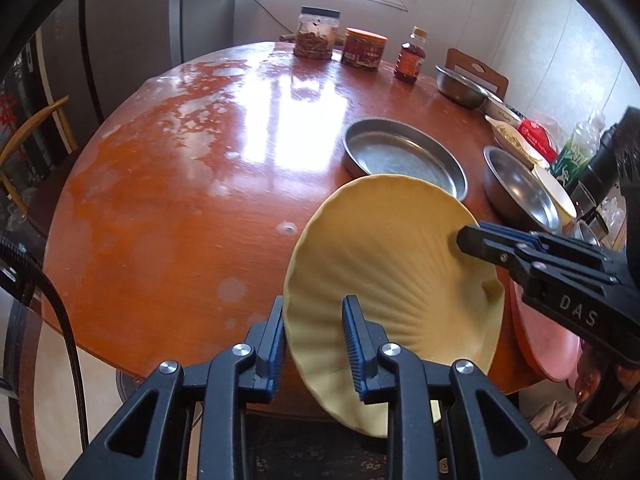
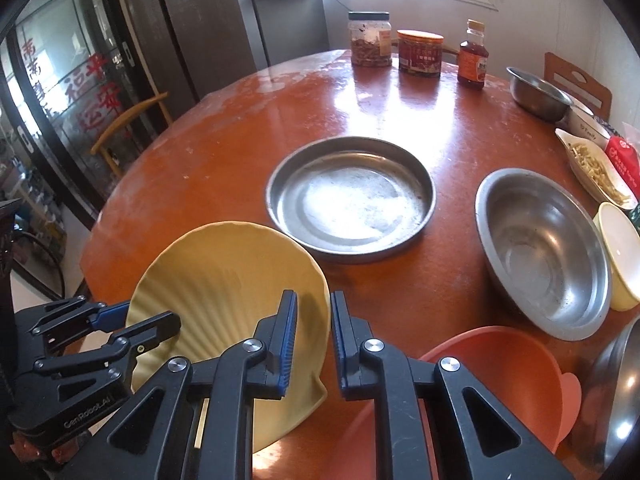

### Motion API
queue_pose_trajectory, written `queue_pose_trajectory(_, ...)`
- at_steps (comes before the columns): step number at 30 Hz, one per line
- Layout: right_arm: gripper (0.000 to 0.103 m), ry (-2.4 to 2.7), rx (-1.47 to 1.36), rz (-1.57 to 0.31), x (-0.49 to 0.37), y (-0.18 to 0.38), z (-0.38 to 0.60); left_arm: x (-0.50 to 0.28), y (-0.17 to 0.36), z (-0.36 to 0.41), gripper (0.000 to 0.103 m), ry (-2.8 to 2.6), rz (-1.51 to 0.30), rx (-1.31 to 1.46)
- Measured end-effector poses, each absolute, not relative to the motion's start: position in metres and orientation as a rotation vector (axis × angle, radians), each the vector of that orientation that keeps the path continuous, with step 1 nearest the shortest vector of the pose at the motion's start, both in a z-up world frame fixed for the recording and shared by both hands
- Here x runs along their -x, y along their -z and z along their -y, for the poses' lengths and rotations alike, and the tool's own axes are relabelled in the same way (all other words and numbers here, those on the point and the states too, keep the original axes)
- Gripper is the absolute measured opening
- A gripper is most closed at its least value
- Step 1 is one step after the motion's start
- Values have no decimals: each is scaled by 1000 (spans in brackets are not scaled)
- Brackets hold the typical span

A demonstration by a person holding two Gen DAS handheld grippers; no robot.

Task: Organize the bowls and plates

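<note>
The yellow plate was tilted steeply above the near edge of the round bench, with its ribbed inner side turned up. The left claw had one finger on each side of the plate's near rim and held it. The right claw also stood astride the plate's edge, one finger inside the plate and one outside; a small gap showed beside the outer finger, so I cannot tell if it truly pressed the plate.

Just beside the yellow plate, on the right, a pink bowl sat at the bench edge. Farther in, a flat metal pan lay near the middle of the bench, and a steel bowl stood to its right, touching a cream bowl. Two jars and a small bottle stood at the far edge, well apart from the plate.
</note>
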State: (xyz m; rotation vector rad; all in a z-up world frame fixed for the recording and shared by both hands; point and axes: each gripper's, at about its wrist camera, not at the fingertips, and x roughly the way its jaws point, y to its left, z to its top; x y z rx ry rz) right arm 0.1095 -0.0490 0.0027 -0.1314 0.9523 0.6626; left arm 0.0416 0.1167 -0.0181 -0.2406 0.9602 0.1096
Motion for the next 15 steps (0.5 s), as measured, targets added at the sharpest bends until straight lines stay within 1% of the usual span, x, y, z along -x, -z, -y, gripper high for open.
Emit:
queue_pose_trajectory(9, 17, -701, 64, -939, -95, -15, 10, -33, 3, -163, 28, -201, -910, 273)
queue_pose_trajectory(15, 17, -693, 54, -919, -97, -17, -21, -36, 3, -190, 28, -248, -903, 284)
